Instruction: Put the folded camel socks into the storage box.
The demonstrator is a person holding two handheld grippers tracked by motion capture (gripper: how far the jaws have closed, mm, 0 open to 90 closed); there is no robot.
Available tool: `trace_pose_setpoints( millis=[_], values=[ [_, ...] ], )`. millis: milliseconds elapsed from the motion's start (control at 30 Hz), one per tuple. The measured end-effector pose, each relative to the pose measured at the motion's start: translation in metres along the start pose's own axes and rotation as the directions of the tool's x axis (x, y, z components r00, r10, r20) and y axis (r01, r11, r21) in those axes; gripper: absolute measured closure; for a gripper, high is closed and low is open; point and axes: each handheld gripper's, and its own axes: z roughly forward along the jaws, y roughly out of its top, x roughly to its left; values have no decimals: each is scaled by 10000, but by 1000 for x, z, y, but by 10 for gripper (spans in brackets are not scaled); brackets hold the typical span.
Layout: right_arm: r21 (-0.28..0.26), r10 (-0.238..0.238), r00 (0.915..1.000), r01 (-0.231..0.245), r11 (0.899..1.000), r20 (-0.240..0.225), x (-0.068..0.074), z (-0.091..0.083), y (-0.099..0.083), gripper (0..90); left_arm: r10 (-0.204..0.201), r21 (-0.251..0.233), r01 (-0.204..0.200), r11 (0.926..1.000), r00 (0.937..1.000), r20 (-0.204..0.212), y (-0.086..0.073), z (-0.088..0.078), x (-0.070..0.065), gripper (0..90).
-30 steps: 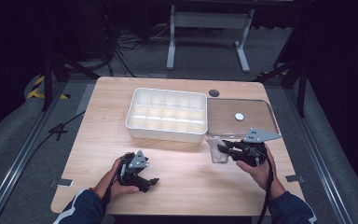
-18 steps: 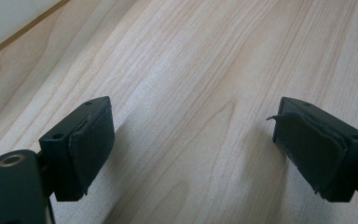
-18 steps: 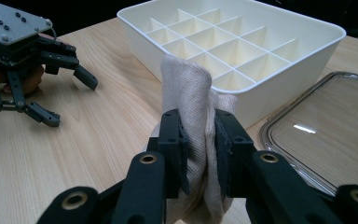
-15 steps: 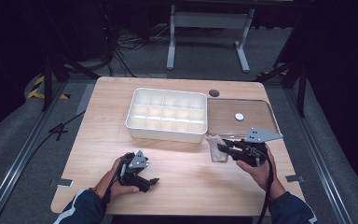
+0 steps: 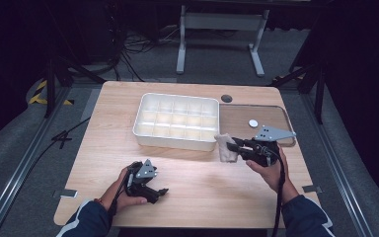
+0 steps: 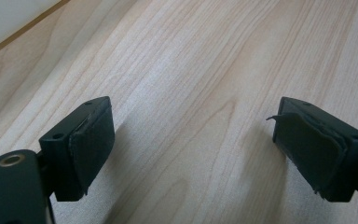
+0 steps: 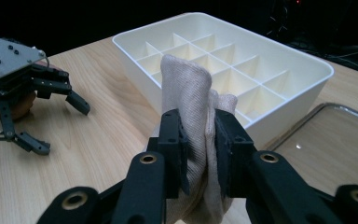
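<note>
Nothing shifts: right gripper (image 7: 198, 140) stays clamped on the beige cloth (image 7: 189, 93) near the tray (image 5: 143, 129); left gripper (image 6: 191, 149) rests wide, empty.

On the light wooden surface (image 5: 108, 133), the white compartmented plastic tray (image 5: 176, 121) sits centre, the beige cloth (image 5: 225, 148) at its 4 o'clock corner, the clear flat lid (image 5: 271, 114) at 3 o'clock.

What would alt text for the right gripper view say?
The right gripper pinches a bunched beige cloth between its two black jaws. Behind it sits a white divided tray on a wooden table; the left gripper rests at left.
</note>
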Motion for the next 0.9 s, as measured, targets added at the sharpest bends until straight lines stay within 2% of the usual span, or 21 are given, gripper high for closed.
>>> trace_pose_setpoints(
  millis=[233,400,533,733,900],
  values=[
    [-10,-425,9990,425,9991,101,-4,11,19,744,-18,-35,18,10000,10000,27,0,0,0,129],
    [36,-711,9969,711,9975,349,-7,23,32,744,-56,-61,56,10000,10000,34,0,0,0,129],
    [53,-683,9965,681,9977,484,-12,31,39,744,-62,-61,62,10000,10000,33,0,0,0,129],
    [381,-832,9931,803,9960,831,-17,51,43,744,-19,-30,19,10000,10000,30,0,0,0,129],
    [930,-1445,9812,1332,9867,1283,-21,74,44,744,-8,-27,8,10000,10000,28,0,0,0,129]
  ],
)
